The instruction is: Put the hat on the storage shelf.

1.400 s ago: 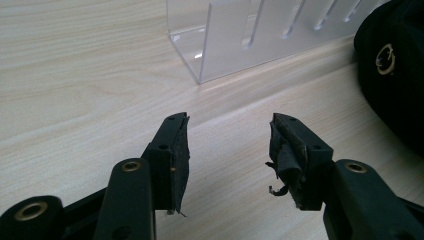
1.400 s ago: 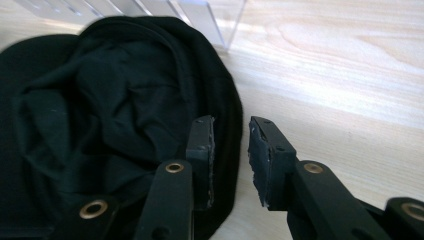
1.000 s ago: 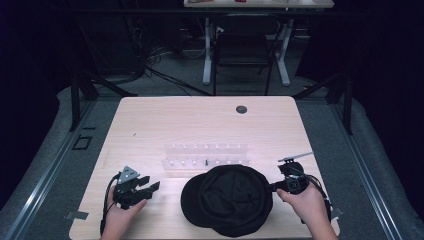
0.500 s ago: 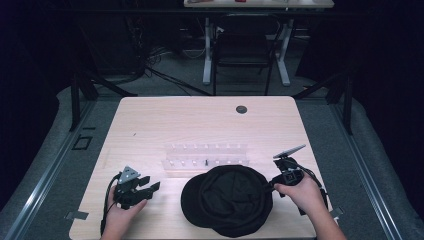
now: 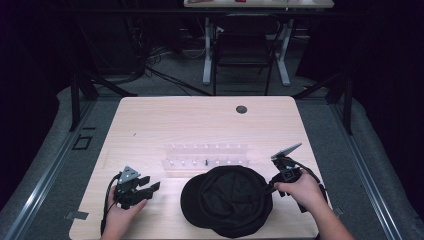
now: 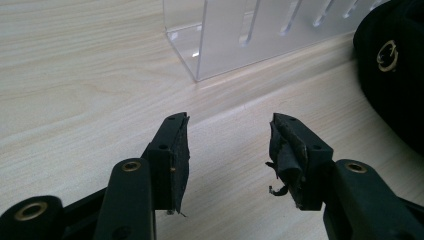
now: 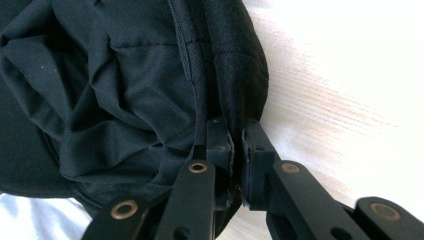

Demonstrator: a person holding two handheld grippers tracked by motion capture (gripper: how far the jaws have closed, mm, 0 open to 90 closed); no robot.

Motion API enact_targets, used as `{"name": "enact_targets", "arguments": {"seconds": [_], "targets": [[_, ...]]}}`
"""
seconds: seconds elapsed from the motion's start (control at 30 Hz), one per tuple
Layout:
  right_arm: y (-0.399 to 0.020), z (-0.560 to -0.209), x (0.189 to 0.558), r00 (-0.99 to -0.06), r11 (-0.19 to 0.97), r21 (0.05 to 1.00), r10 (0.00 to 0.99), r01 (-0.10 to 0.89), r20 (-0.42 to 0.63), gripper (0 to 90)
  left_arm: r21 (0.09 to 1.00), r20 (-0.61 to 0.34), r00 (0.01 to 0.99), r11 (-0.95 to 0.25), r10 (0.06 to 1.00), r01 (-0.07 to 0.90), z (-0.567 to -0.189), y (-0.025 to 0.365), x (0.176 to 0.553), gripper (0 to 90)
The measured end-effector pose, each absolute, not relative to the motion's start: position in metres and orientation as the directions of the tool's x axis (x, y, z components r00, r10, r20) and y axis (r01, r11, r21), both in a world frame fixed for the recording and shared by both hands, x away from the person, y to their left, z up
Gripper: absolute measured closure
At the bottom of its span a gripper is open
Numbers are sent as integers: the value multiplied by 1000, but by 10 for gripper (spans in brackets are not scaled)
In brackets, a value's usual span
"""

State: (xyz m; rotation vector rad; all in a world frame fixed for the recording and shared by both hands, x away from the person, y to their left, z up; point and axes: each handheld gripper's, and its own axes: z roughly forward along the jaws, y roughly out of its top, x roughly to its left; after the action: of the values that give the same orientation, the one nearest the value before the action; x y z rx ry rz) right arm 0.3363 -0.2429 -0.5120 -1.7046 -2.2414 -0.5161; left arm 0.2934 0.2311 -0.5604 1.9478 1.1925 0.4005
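A black cap [image 5: 227, 200] lies upside down on the wooden table [image 5: 200, 125] near its front edge, its lining showing. My right gripper [image 5: 270, 187] is at the cap's right rim; its jaws have just been closing and now pinch the rim of the black cap [image 7: 150, 90] between the pads, as the right gripper [image 7: 237, 150] view shows. My left gripper [image 5: 150, 186] rests on the table left of the cap, open, with nothing between its jaws. In the left gripper [image 6: 227, 150] view the black cap [image 6: 395, 65] with a metal eyelet lies at the far right.
A clear acrylic rack [image 5: 205, 156] with slots stands just behind the cap, seen close as the clear rack [image 6: 260, 30] ahead of the left jaws. A small round hole [image 5: 241, 109] sits at the table's far side. A chair [image 5: 242, 50] and desk legs stand beyond the table.
The right gripper has shifted slightly along the cap's right rim and closed on it. The left gripper has stayed in place, open.
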Motion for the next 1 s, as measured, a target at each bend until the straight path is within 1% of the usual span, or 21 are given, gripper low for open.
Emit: {"name": "enact_targets", "arguments": {"seconds": [0.13,0.17,0.23,0.27,0.37,0.43,0.47,0.5,0.53,0.57,0.63,0.67,0.8,0.87,0.9,1.0], "targets": [[-244,-511,337,-267,247,104,855,963,445,871,762,-135,506,-237,852,603,-560,232,293,500],[-244,-512,335,-251,224,113,855,968,453,873,762,-137,504,-235,853,604,-560,231,293,500],[-247,-510,337,-274,262,91,843,961,462,877,762,-136,506,-237,852,603,-560,231,293,500],[-246,-510,336,-252,227,111,842,967,476,878,762,-136,506,-237,852,603,-560,231,293,500],[-249,-506,336,-257,239,102,828,966,499,880,763,-135,504,-235,853,602,-560,231,293,500],[-250,-504,335,-243,214,116,818,970,522,881,762,-136,506,-237,852,603,-560,231,293,499],[-251,-502,335,-248,219,117,813,969,527,881,761,-137,504,-235,853,605,-560,231,293,499],[-252,-500,335,-249,228,107,804,968,540,882,762,-137,503,-234,853,604,-560,231,293,500],[-251,-499,334,-230,200,115,798,973,557,882,765,-137,501,-230,855,602,-561,231,293,499],[-254,-497,334,-241,218,109,787,970,568,882,762,-138,503,-233,853,605,-560,231,293,500],[-254,-494,333,-224,197,112,776,974,590,883,763,-137,502,-233,854,603,-560,232,293,500],[-256,-492,333,-234,210,111,765,971,600,883,763,-137,502,-232,854,603,-560,232,293,500],[-255,-485,332,-212,179,117,736,977,643,884,763,-138,501,-231,855,604,-560,231,293,500],[-257,-481,332,-221,200,109,712,974,666,884,763,-138,501,-231,854,604,-560,231,293,500],[-256,-479,331,-201,171,111,710,979,675,884,762,-136,502,-233,854,604,-560,231,293,499],[-255,-475,331,-209,173,122,684,977,699,885,763,-136,502,-233,854,604,-560,231,293,500]]}}
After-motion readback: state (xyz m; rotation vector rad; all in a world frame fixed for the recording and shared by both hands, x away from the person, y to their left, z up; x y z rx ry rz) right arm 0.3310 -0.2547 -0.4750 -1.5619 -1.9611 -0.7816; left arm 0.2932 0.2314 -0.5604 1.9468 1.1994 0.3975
